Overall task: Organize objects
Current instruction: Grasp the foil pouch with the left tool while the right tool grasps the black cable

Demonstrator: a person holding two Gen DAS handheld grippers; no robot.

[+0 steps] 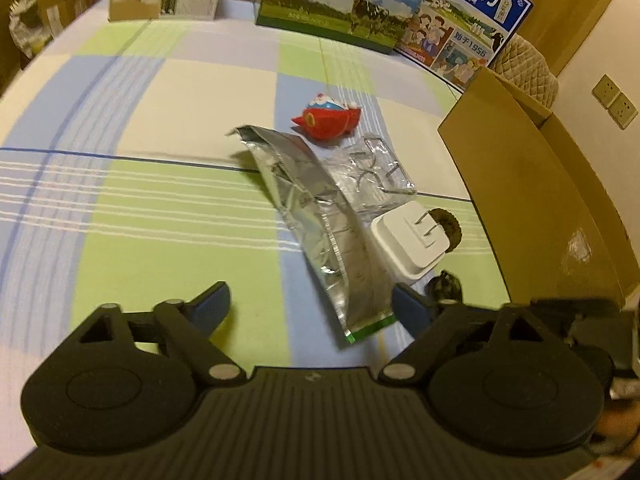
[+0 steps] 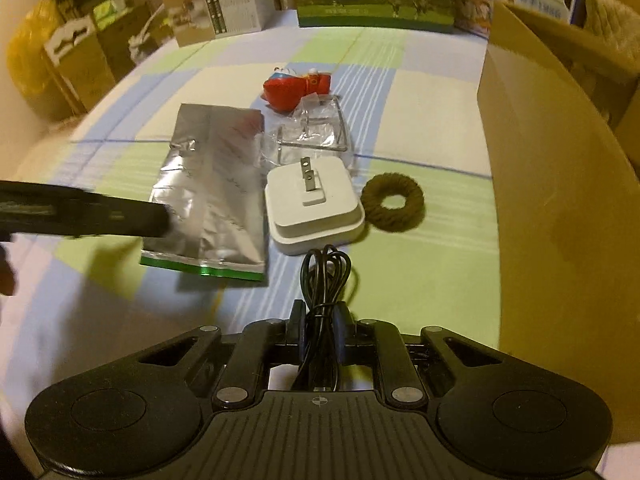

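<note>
Your right gripper [image 2: 319, 320] is clamped on a coiled black cable [image 2: 325, 276], lifted just above the checked bed [image 2: 420, 280]. Your left gripper [image 1: 310, 304] hangs with fingers apart beside the foil pouch [image 1: 320, 216]. That pouch, the white charger [image 2: 314, 208], brown hair tie [image 2: 392, 202], clear tray [image 2: 312, 130] and red toy [image 2: 294, 86] lie unsorted; the cardboard box [image 2: 540, 184] waits on the right. Most of the task seems left.
</note>
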